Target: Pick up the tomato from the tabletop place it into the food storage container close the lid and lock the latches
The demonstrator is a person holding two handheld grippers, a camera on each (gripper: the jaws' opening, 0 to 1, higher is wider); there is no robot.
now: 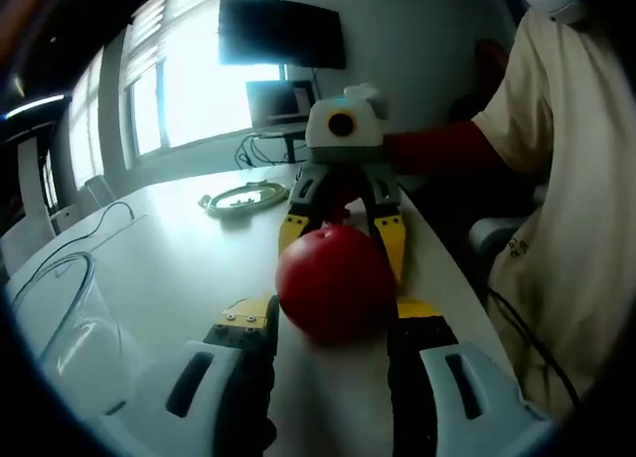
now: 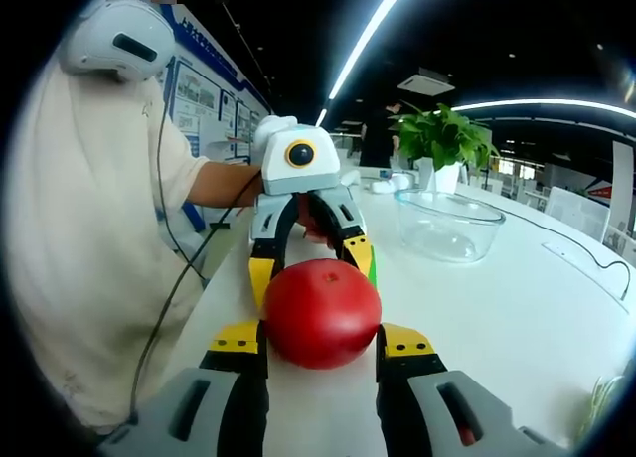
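1. The round, glossy red tomato [image 1: 334,281] sits on the white tabletop [image 1: 179,258], and everything below is placed from it; it is near-spherical, so no long axis can be told, and no stem end shows
2. In the left gripper view, the left gripper [image 1: 331,330] has its yellow-and-black tips on either side of the tomato, close against it; whether they press it I cannot tell
3. In the right gripper view, the right gripper [image 2: 320,343] reaches the tomato [image 2: 320,311] from the opposite side, its tips likewise flanking it; grip or mere contact cannot be told
4. Each gripper shows beyond the tomato in the other's view, facing the camera
5. A clear, round glass bowl [image 2: 449,224] stands on the tabletop [image 2: 497,308] well apart from the tomato, with a leafy green potted plant [image 2: 443,142] beyond it
6. A person in a cream shirt [image 2: 94,228] stands beside the table edge nearest the tomato
7. Wall posters [image 2: 204,104] behind the person carry print too small to read
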